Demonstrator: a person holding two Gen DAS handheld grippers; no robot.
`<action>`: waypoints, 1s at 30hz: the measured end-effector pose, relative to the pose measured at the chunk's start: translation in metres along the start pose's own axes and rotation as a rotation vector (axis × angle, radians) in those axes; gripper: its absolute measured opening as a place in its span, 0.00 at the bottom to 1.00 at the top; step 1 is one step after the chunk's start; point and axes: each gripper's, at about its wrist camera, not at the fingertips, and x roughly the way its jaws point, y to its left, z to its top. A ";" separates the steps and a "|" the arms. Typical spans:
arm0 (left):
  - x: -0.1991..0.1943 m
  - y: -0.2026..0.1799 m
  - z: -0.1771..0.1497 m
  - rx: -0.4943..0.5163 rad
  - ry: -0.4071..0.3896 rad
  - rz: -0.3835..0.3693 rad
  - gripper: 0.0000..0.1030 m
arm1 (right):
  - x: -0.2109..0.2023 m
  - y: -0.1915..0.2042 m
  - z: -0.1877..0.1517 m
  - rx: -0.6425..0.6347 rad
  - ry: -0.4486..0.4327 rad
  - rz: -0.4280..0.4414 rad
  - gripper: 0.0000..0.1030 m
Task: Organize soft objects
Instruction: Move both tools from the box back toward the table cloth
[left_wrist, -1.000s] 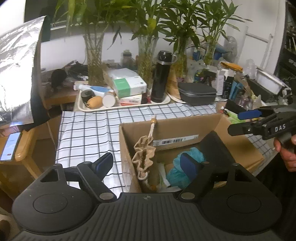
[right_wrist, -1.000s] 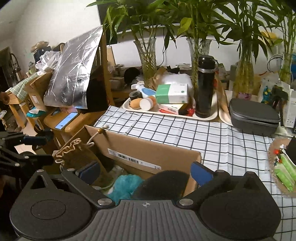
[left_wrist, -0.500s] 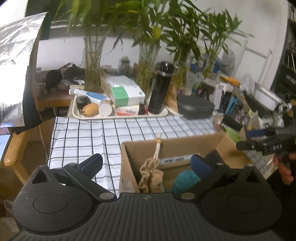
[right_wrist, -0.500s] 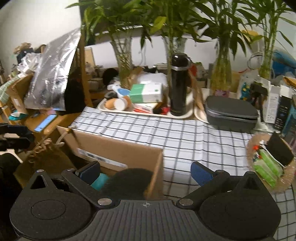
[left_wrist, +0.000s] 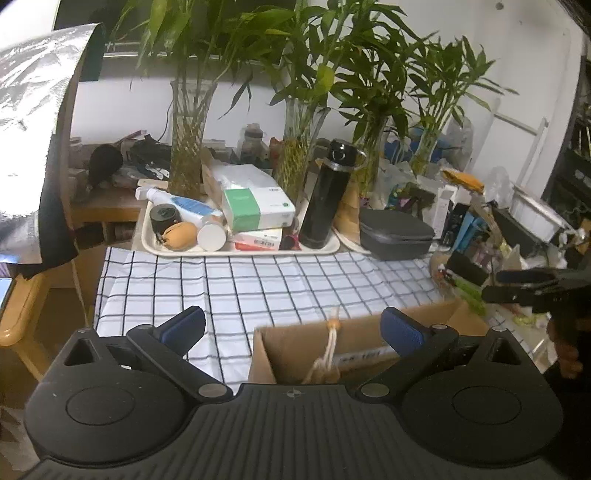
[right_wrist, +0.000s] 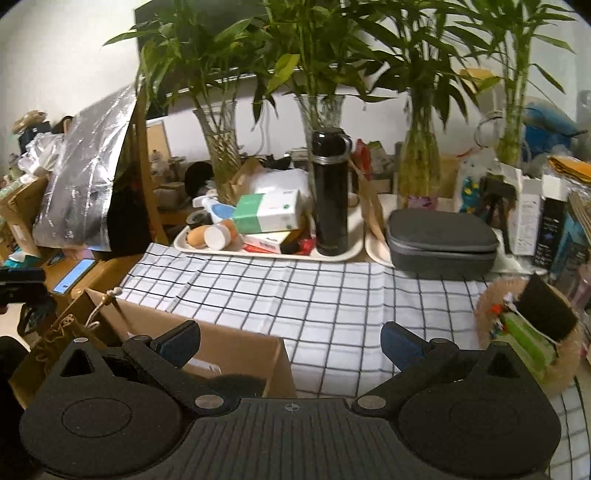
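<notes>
Checked cloth on the worktop lies bare between the cardboard box at the near edge and the far tray. Black flask, grey case and vases block the far side; clutter crowds the right.

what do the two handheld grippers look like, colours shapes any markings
Both are matte black plastic. The left gripper has a ribbed central deck with a small crosshair mark, two round discs at the sides, silver pivot pins and angled arms ending in blue fingertips. The right gripper looks the same, with blue pads too. Seen from the side it has a pistol-style handle. No cables or sleeves are visible.
</notes>
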 end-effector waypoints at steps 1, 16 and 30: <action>0.002 0.002 0.003 -0.004 -0.006 -0.003 1.00 | 0.003 -0.001 0.003 -0.004 0.003 0.005 1.00; 0.067 0.038 0.039 -0.034 0.027 0.096 0.99 | 0.066 -0.017 0.035 -0.046 0.153 0.146 1.00; 0.088 0.056 0.027 -0.078 0.026 0.143 0.99 | 0.156 -0.033 0.069 -0.218 0.266 0.403 0.88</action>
